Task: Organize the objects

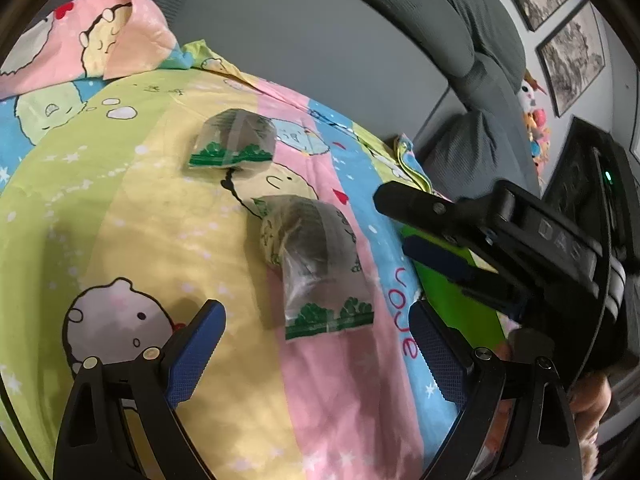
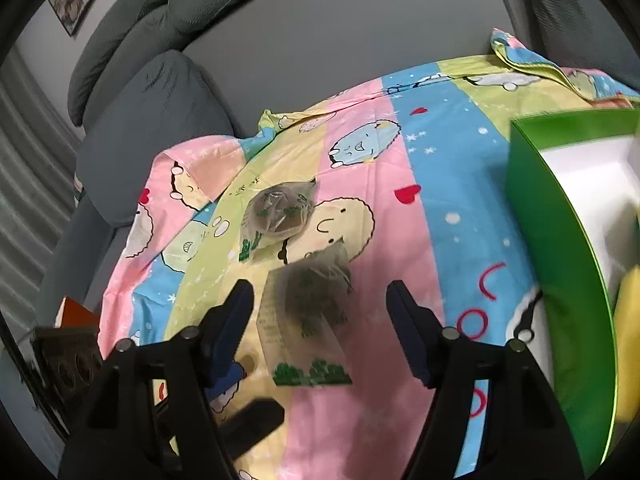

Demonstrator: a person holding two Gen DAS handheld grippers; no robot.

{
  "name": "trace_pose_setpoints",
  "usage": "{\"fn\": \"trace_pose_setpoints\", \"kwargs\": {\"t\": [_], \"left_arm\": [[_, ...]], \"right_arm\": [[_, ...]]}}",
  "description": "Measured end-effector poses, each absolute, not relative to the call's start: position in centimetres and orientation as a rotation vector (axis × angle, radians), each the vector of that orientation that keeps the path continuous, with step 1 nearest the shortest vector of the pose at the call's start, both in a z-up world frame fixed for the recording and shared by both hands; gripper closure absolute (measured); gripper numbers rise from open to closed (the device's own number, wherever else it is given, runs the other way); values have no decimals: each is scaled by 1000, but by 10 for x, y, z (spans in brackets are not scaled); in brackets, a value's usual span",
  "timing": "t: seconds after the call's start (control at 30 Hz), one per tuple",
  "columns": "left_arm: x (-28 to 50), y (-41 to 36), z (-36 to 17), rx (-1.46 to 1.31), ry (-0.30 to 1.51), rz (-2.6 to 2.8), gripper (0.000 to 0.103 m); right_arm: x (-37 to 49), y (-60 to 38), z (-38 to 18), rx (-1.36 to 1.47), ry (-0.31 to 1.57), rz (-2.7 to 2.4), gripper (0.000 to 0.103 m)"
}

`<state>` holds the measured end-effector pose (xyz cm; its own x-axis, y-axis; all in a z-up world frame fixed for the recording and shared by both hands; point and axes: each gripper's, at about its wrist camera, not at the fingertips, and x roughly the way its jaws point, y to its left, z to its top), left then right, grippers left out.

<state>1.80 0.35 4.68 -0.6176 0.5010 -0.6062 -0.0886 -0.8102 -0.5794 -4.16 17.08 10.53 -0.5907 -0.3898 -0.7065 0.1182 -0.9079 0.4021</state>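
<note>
Left wrist view: left tongs [image 1: 316, 356] spread wide, empty, over the cartoon-print pastel bedsheet [image 1: 140, 240]. Two clear plastic tea packets w/ green print lie there: near packet [image 1: 316, 268], far packet [image 1: 234, 140], slightly apart.

Right wrist view: right tongs [image 2: 320, 312] apart, near packet [image 2: 308, 320] lying loose betw. them; green cardboard box [image 2: 560, 260] at right.

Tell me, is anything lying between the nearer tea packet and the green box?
Nothing visible does. Only bare cartoon sheet separates the nearer tea packet from the green box on its right.
</note>
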Motion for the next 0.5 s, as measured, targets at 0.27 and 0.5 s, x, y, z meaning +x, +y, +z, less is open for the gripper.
{"fn": "trace_pose_setpoints", "kwargs": {"t": [0.27, 0.5], "left_arm": [[14, -2, 43, -1164, -737, 2485, 10], [10, 6, 36, -1189, -715, 2489, 10]], "right_arm": [[-63, 166, 88, 1322, -498, -2427, 33], [-66, 156, 72, 1388, -533, -2342, 33]]}}
